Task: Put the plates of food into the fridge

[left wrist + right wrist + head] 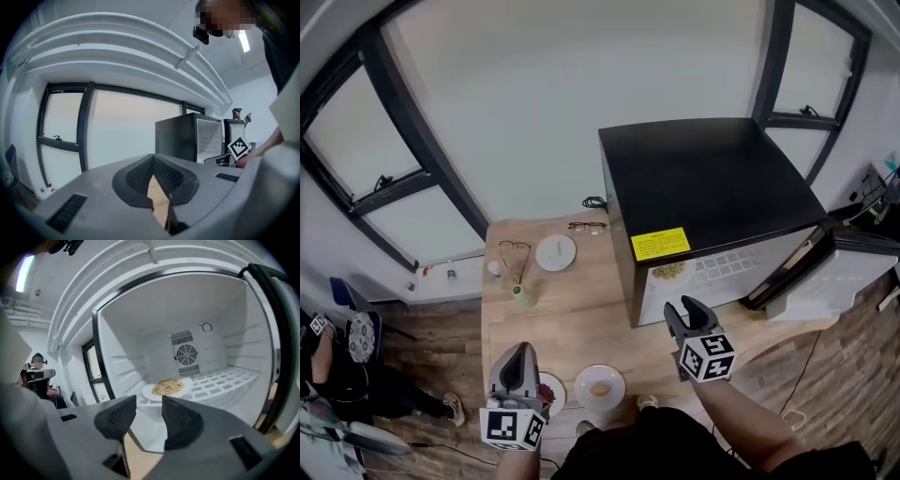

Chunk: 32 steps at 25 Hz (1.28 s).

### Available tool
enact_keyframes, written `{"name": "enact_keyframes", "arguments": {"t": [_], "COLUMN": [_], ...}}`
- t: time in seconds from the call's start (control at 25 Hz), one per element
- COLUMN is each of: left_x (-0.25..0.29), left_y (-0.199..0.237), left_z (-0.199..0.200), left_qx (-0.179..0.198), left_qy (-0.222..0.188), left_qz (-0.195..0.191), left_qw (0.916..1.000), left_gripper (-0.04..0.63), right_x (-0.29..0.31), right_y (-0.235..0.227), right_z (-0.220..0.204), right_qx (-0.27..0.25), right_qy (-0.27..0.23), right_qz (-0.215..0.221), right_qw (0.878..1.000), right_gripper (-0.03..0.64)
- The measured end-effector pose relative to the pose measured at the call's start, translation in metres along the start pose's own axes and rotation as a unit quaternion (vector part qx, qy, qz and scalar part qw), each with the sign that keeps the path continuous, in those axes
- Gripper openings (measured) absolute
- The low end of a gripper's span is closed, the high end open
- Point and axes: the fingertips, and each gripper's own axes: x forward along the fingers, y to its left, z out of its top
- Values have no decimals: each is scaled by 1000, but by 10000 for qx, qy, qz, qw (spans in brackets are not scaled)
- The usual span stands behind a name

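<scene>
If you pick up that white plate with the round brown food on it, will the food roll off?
Probably, if it tips: the round brown food sits loose in the middle of the white plate, so it may roll. The plate looks stiff and glossy, so it is likely slippery to grip and breakable if dropped.

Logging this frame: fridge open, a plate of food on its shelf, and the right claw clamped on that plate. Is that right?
No. The right claw is not clamped on the plate: the right gripper view shows its jaws apart and empty, short of the plate. The fridge is open and the plate of food is on its shelf.
</scene>
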Motion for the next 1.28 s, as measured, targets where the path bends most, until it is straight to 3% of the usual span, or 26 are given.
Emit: {"name": "enact_keyframes", "arguments": {"t": [0.16,0.52,0.84,1.08,1.28], "left_x": [-22,-59,-91,-113,-130], "left_y": [17,46,74,90,98], "left_z": [-6,-15,-43,-40,-48], "left_qx": [431,678,596,629,677], "left_qy": [97,88,293,112,212], "left_qz": [-92,-574,-807,-792,-839], "left_qw": [9990,9960,9945,9948,9939], "left_gripper": [3,3,3,3,3], "right_x": [-8,-40,-70,-84,-90], "right_y": [34,121,149,154,150], "right_z": [-25,-78,-155,-208,-254], "right_qx": [187,416,1044,1902,2388], "right_qy": [132,237,590,505,774], "right_qz": [66,417,-38,-301,-680], "right_qw": [9997,9980,9928,9800,9656], "right_gripper": [167,150,149,149,149]}}
